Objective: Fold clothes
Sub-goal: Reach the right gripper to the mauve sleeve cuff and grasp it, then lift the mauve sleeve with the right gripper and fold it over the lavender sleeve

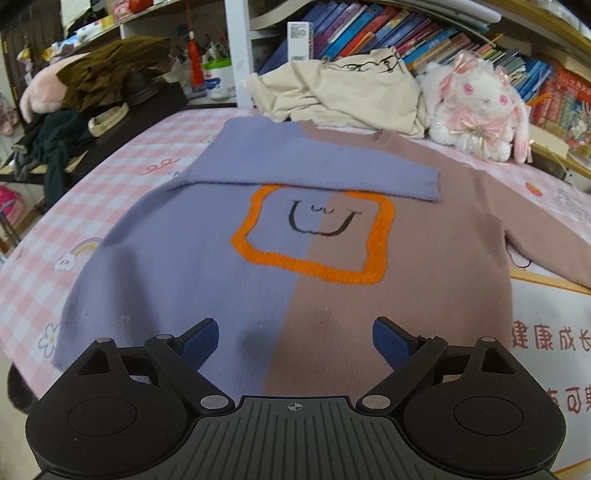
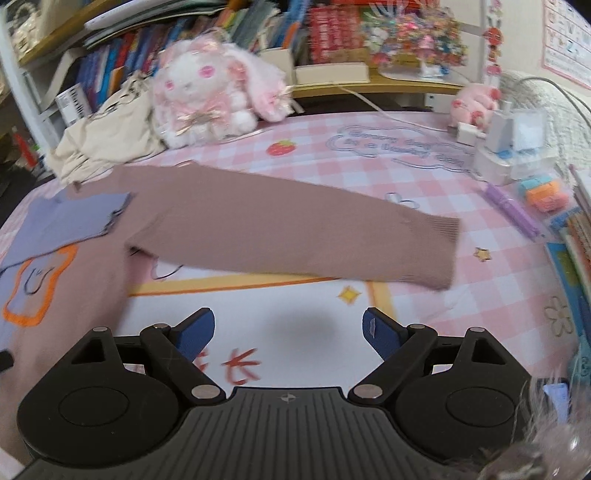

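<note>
A sweater [image 1: 280, 295], half purple and half mauve with an orange frame and a smiling face on its chest, lies flat on the pink checked bedsheet [image 1: 33, 266]. Its purple sleeve [image 1: 310, 166] is folded across the chest. The mauve sleeve [image 2: 295, 229] stretches out to the right, cuff at the far end. My left gripper [image 1: 295, 339] hovers open over the sweater's lower hem, nothing between its blue pads. My right gripper [image 2: 288, 332] stands open above the bare sheet, below the mauve sleeve, and holds nothing.
A cream garment [image 1: 347, 92] and a white plush rabbit [image 1: 476, 110] sit behind the sweater, before shelves of books [image 1: 388, 33]. Dark clothes [image 1: 92, 85] pile at the left edge. Boxes, pens and books [image 2: 524, 177] crowd the bed's right side.
</note>
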`<state>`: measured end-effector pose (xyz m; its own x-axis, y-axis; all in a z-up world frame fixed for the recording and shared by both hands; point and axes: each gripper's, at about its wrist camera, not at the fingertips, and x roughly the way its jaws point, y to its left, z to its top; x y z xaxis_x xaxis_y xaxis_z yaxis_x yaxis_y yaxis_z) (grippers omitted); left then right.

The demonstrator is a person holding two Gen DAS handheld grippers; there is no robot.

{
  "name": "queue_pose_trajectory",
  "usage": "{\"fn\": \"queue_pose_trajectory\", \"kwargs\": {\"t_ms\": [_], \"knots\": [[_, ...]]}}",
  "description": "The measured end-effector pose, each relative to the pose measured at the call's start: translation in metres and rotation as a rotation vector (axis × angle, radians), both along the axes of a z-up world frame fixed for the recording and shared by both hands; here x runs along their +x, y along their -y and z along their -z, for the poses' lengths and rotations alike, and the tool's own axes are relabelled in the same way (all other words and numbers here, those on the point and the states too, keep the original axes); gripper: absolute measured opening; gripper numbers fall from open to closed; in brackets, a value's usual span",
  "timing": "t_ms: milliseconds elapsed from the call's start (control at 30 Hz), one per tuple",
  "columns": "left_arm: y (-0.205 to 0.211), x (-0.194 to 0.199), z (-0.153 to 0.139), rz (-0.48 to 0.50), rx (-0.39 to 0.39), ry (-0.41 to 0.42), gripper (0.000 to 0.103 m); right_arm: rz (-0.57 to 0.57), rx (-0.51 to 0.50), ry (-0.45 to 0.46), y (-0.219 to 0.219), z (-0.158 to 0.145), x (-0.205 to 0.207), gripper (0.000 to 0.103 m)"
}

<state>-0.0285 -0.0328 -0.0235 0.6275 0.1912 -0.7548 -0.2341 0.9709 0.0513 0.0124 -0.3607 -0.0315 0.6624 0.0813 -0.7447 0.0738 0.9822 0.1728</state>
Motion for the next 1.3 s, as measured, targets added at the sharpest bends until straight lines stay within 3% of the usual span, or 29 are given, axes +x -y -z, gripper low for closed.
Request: {"fn": "queue_pose_trajectory", "kwargs": {"t_ms": [300,467,667,900,1000,1167,1300], "knots": [[0.011,-0.004,0.001,-0.026,0.04,-0.022,0.093,0.105,0.034,-0.015,0.043,0.005,0.004,0.084],[0.017,-0.007,0.0,-0.014,0.061,-0.027,0.093,0.156,0.077,-0.044,0.063,0.012,0.009,0.076],[0.016,-0.011,-0.001,-0.028,0.065,-0.027,0.093,0.218,0.121,-0.037,0.082,0.013,0.016,0.056],[0.01,-0.015,0.001,-0.056,0.056,-0.033,0.093,0.268,0.264,0.03,0.116,0.02,0.033,0.048],[0.012,-0.015,0.0,-0.046,0.061,-0.032,0.093,0.287,0.277,0.057,0.127,0.024,0.042,0.038],[0.013,-0.015,-0.001,-0.032,0.072,-0.03,0.093,0.282,0.344,0.034,0.136,0.026,0.046,0.028],[0.01,-0.013,-0.002,-0.045,0.067,-0.027,0.093,0.293,0.381,0.015,0.139,0.026,0.04,0.026]]}}
